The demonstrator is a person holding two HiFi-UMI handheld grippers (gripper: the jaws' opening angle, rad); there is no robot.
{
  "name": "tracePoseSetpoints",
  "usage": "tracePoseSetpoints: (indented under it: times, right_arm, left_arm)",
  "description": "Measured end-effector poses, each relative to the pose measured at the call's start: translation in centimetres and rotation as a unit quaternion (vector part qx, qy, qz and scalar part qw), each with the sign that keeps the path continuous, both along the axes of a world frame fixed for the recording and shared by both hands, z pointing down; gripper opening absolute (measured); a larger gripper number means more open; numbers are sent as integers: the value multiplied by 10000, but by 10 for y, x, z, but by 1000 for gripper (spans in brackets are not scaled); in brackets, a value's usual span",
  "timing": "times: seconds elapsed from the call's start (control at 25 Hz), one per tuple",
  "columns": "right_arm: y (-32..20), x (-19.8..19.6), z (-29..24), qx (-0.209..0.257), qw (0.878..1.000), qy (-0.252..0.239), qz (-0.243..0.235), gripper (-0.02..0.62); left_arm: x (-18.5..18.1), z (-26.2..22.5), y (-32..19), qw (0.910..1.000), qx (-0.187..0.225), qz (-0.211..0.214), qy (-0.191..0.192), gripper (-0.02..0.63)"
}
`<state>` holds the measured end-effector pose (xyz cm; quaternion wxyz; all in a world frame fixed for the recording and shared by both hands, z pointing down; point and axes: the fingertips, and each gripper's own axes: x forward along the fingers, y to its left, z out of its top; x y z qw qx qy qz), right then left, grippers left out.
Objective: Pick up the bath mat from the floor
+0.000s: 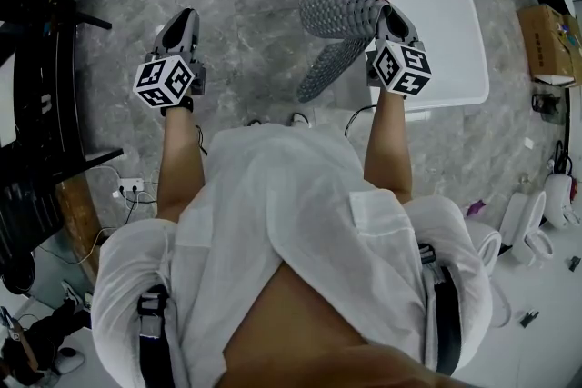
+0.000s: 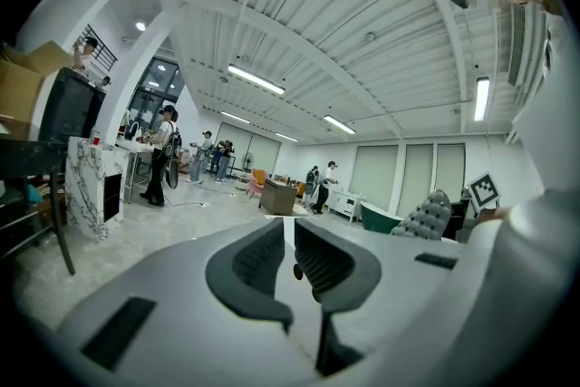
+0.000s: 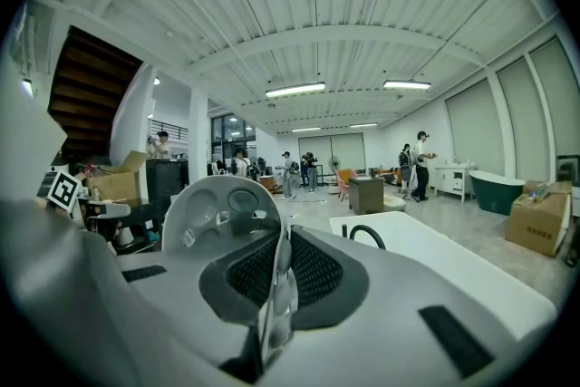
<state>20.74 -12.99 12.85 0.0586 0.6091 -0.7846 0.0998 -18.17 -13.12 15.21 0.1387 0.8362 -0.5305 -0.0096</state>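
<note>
A white bathtub [image 1: 455, 32] stands on the grey marble floor [image 1: 264, 14], with a cardboard box [image 1: 548, 41] and a toilet [image 1: 535, 232] to its right.

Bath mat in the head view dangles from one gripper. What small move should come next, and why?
Probably bring the left gripper across to the drooping lower end of the grey bath mat. The right gripper is shut on only one edge, so the rest hangs loose below it. The left gripper's jaws stand slightly apart with nothing between them, so it is free to steady the mat.
</note>
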Motion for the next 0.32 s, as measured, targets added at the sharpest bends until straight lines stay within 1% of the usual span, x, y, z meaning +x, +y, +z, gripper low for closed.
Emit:
tracePoseSetpoints:
  times: [0.32]
  right_arm:
    - [3,-4,0,25,10000,37,-85,37]
  left_arm:
    - [0,4,4,10000,-23,0,-8,41]
